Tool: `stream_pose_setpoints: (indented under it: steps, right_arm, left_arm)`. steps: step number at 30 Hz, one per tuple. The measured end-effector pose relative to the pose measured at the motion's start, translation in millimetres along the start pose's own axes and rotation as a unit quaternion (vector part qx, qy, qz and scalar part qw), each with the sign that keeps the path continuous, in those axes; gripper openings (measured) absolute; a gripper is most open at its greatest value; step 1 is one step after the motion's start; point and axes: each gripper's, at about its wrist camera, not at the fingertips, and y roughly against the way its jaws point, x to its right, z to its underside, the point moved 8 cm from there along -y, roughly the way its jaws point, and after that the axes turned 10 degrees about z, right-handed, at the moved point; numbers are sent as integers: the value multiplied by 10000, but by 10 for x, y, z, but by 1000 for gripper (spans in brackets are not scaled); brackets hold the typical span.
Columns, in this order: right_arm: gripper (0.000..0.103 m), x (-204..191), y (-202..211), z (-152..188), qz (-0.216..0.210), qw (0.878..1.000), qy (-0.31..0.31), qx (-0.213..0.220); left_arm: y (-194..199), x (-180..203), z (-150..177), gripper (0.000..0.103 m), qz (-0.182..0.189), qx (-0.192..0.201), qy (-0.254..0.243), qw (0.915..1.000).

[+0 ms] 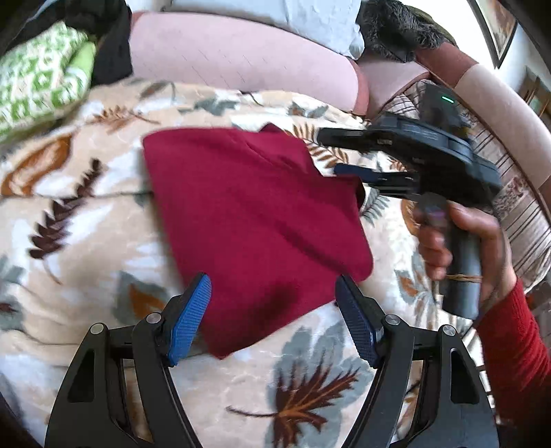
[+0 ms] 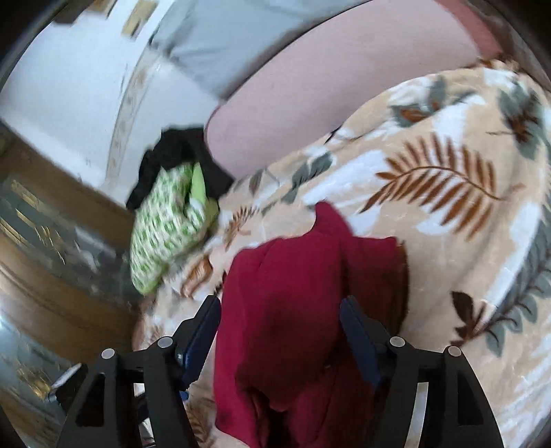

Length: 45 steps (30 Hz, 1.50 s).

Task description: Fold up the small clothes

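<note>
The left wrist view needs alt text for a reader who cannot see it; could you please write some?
A dark red garment lies partly folded on a leaf-patterned blanket, with the open left gripper just above its near edge. The right gripper, held in a hand, reaches the garment's far right corner. A green-patterned cloth sits far left.

A leaf-printed beige blanket is covering the surface — a pink cushion is lying along its far edge. A framed picture is hanging on the wall, and a striped cloth is draping the sofa arm — details blurred.
</note>
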Motion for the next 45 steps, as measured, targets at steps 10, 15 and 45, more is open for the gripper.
stream_pose_setpoints:
  steps: [10,15,45]
  right_arm:
    - [21,-38,-175,24,851,9912,992,197]
    - [20,263,-362,79,1281,9878,880,-60]
    - [34,146,281,672,1046,9855,1320,202]
  left_arm:
    - [-297,8,200,74,24,-323,-119,9994]
    - [-360,83,200,74,-129,-449,-294,9985]
    - [-206,-305,-45,74,-1237,-88,85,9922]
